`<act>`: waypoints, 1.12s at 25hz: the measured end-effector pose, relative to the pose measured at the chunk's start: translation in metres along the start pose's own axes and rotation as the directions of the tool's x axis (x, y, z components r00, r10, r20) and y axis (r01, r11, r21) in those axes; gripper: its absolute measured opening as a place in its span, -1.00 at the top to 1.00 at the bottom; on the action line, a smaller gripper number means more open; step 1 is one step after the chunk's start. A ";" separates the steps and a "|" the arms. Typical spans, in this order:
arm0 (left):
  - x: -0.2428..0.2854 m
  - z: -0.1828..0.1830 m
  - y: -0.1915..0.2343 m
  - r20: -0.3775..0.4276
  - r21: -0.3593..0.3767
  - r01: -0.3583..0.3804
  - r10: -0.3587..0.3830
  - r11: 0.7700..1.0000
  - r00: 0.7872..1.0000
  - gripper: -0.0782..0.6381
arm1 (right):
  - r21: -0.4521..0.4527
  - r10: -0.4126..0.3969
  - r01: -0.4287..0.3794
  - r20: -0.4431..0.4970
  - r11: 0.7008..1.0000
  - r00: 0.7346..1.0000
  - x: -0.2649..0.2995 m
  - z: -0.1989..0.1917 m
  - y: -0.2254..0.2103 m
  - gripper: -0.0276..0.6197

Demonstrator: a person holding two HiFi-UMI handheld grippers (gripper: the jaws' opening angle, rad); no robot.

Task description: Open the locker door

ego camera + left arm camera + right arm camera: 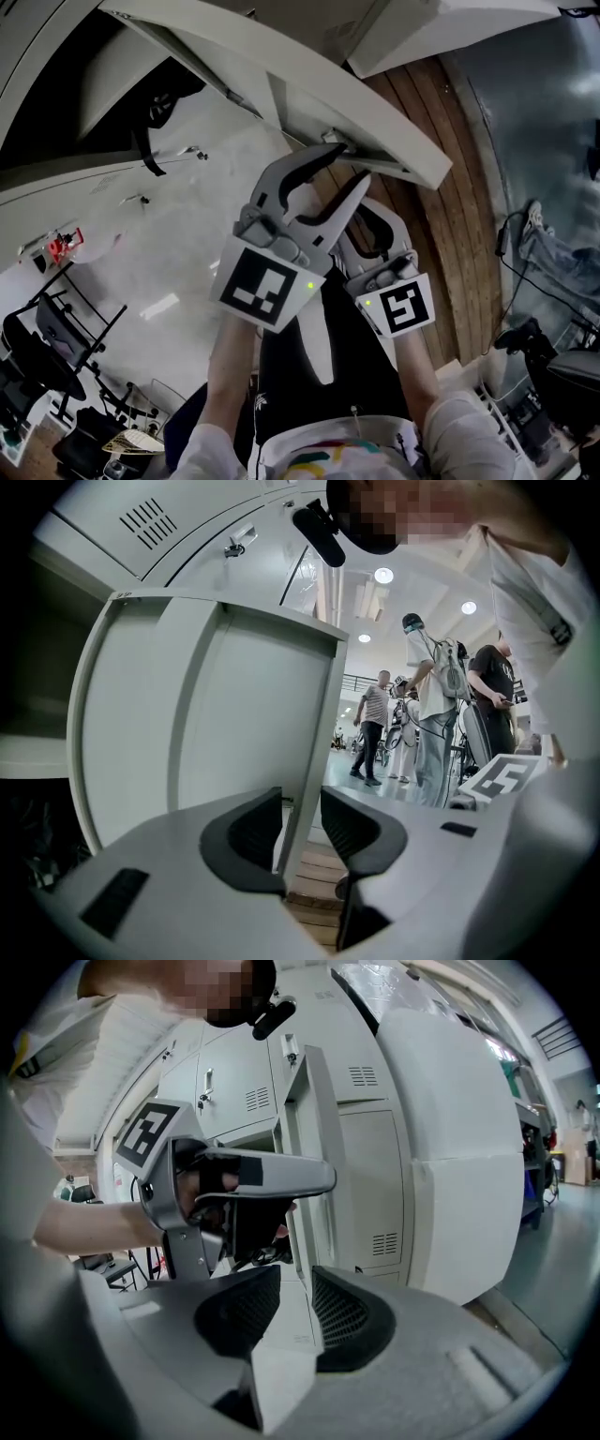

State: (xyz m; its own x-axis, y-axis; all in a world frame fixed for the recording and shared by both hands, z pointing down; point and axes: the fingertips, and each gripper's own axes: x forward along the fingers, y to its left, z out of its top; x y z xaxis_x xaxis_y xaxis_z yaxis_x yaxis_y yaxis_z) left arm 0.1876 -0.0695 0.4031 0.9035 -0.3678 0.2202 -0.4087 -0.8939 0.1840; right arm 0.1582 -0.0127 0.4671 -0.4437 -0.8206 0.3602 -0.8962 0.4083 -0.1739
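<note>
**Locker door, swung open, held at its free edge by both grippers**

Locker door: pale grey metal, standing open from the cabinet. In the left gripper view, inner face with its raised frame showing, free edge running down the middle. In the head view, crosses the top of the picture as a long pale slab.

Left gripper: closed on the locker door, one dark pad pressed against each face of the free edge. Marker cube at the rear, just above the person's forearm.

Right gripper: jaws drawn in to a narrow gap, filled by the pale edge of the same door; grips it just below the left gripper. Own marker cube just beside the first in the head view.

Neighbouring lockers: shut grey doors with louvred vents, to the right of the open door in the right gripper view.

Wooden floor strip: brown boards, along the foot of the lockers.

Bystanders: several standing figures well apart from the door, in a bright hall with round ceiling lights.

Office chair: black, at lower left of the head view.
</note>
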 end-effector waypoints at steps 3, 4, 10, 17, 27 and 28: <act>-0.001 -0.001 0.000 0.003 -0.004 -0.004 0.004 1.000 1.000 0.40 | -0.001 0.004 -0.004 0.003 1.000 1.000 0.001 0.001 0.003 0.60; -0.001 -0.002 0.000 0.004 -0.004 -0.007 0.007 1.000 1.000 0.40 | -0.002 0.006 -0.006 0.005 1.000 1.000 0.001 0.002 0.004 0.60; -0.005 -0.001 -0.004 0.018 -0.002 -0.001 0.001 1.000 1.000 0.40 | -0.013 0.012 -0.012 0.005 1.000 1.000 0.003 0.005 0.010 0.60; -0.013 -0.002 -0.003 0.027 0.014 0.003 -0.003 1.000 1.000 0.39 | -0.015 0.019 -0.019 0.010 1.000 1.000 0.005 0.006 0.017 0.60; -0.032 -0.001 -0.002 0.033 -0.003 0.000 0.000 1.000 0.999 0.33 | -0.039 0.041 -0.040 0.018 0.998 0.999 0.014 0.016 0.030 0.60; -0.034 -0.001 -0.002 0.033 -0.011 0.001 0.000 1.000 0.999 0.28 | -0.042 0.042 -0.041 0.022 0.998 0.999 0.015 0.018 0.031 0.60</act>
State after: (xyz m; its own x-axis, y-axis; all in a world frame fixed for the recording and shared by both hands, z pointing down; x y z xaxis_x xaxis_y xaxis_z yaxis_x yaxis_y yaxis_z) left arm 0.1575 -0.0550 0.3957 0.9074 -0.3758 0.1880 -0.4095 -0.8912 0.1950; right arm 0.1234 -0.0192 0.4506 -0.4813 -0.8113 0.3319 -0.8761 0.4582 -0.1503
